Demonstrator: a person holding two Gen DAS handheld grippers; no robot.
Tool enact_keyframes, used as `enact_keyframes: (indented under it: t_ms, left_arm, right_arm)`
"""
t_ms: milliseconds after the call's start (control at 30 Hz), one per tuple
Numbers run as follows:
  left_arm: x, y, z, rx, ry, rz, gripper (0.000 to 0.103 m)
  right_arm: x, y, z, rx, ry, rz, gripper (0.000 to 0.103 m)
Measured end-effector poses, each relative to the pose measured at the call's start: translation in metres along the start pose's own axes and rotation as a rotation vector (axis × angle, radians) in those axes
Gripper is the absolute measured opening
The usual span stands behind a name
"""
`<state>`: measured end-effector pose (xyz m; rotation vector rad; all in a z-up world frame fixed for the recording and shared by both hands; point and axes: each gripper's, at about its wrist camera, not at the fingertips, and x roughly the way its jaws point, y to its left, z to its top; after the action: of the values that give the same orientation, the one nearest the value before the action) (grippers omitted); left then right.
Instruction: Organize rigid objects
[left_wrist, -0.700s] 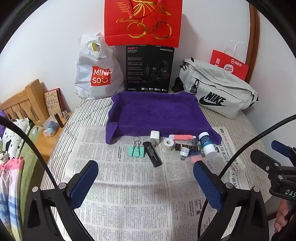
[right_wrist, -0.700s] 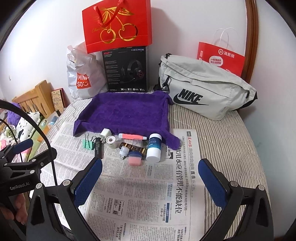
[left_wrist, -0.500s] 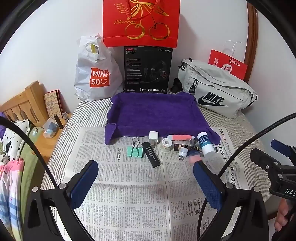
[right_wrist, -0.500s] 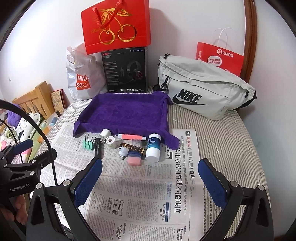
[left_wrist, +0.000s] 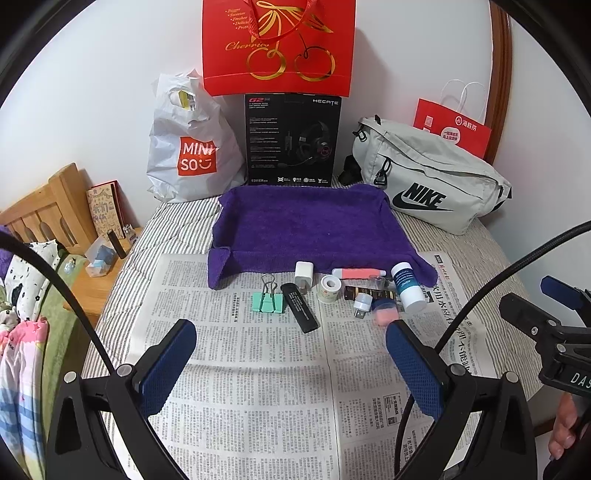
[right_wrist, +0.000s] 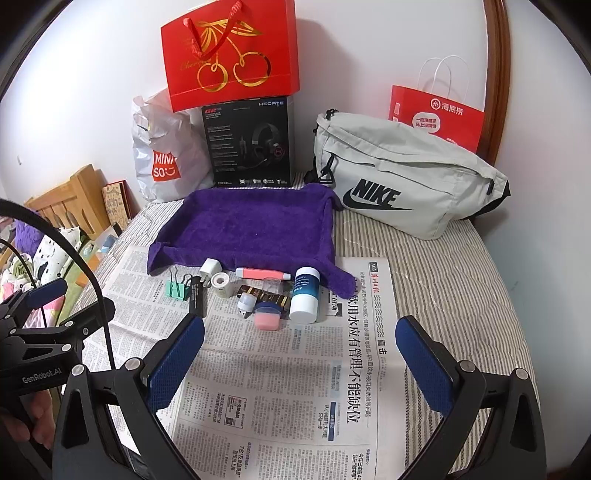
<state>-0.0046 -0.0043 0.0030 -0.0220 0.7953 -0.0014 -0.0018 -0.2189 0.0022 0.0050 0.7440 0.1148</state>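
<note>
blue-padded left gripper and right gripper both gape wide, empty, above the newspaper.

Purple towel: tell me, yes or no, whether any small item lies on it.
No. The purple towel is bare; the charger, binder clip and bottle sit in front of it on the newspaper.

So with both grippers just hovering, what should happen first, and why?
Probably lower the left gripper onto the green binder clip. Both grippers are open and hold nothing, every small item lies on the newspaper, and the purple towel tray holds nothing.
</note>
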Motion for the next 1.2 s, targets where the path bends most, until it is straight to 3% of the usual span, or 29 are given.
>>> enact_keyframes:
  t_ms: [1067, 1200]
  left_arm:
    - [0.0015, 0.0032, -0.0007, 0.002, -0.009, -0.001, 0.103]
    - [0.0005, 0.0029, -0.0023, -0.01, -0.056, -0.016, 0.103]
  right_arm:
    - [-0.0055, 0.0006, -0.0009, -0.011, -0.001, -0.007, 0.102]
    - [-0.0047, -0.0007, 0.0003, -0.007, 0.001, -0.007, 0.102]
